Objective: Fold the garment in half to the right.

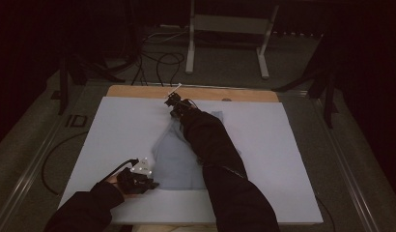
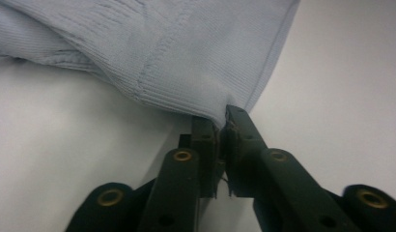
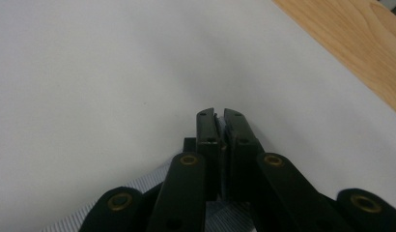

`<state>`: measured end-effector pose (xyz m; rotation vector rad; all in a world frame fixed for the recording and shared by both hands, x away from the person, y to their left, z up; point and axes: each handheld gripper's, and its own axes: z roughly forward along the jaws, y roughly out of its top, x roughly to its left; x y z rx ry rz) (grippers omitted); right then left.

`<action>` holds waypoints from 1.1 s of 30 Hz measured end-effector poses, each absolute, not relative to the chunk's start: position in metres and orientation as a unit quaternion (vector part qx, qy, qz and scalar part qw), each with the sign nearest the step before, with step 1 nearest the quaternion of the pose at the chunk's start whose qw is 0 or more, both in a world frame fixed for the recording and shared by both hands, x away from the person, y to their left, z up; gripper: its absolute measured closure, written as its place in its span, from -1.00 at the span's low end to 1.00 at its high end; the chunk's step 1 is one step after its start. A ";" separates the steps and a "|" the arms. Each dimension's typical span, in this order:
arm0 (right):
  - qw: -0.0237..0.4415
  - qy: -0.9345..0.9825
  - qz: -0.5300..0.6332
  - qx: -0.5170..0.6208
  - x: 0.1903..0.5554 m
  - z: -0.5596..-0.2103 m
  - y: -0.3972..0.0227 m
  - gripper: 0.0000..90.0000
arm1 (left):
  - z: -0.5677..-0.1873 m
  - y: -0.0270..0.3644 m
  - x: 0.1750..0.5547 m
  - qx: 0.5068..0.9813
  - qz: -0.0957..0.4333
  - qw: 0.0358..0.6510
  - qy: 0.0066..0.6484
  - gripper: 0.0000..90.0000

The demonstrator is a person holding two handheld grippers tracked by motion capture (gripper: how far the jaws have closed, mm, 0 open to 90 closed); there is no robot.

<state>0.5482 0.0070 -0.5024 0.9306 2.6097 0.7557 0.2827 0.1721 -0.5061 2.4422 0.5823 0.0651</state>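
A light blue ribbed cloth point(image 1: 174, 159) lies rumpled in the middle of the white board point(image 1: 114, 125). My left gripper point(image 1: 154, 183) sits at the cloth's near left corner. In the left gripper view it point(image 2: 220, 123) is shut on the hemmed corner of the cloth point(image 2: 186, 48). My right gripper point(image 1: 173, 103) is at the cloth's far end, reached over by a dark sleeve point(image 1: 220, 159) that hides part of the cloth. In the right gripper view its jaws point(image 3: 219, 116) are shut with a thin edge of cloth point(image 3: 220, 210) pinched between them.
The board rests on a wooden table whose far edge point(image 1: 138, 91) shows beyond it, and the wood point(image 3: 350, 53) lies close ahead of the right gripper. On the floor behind are black cables point(image 1: 160, 60), a metal stand point(image 1: 225, 29) and dark poles point(image 1: 64, 82).
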 end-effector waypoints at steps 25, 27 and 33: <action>0.151 0.894 0.286 0.310 0.541 -0.472 -0.011 0.93 | -0.472 0.148 0.285 0.928 0.020 0.314 0.198 0.94; 0.151 0.893 0.289 0.310 0.540 -0.469 -0.013 0.93 | -0.470 0.146 0.285 0.929 0.019 0.314 0.195 0.94; 0.152 0.892 0.295 0.306 0.537 -0.462 -0.018 0.93 | -0.463 0.139 0.286 0.929 0.017 0.318 0.189 0.94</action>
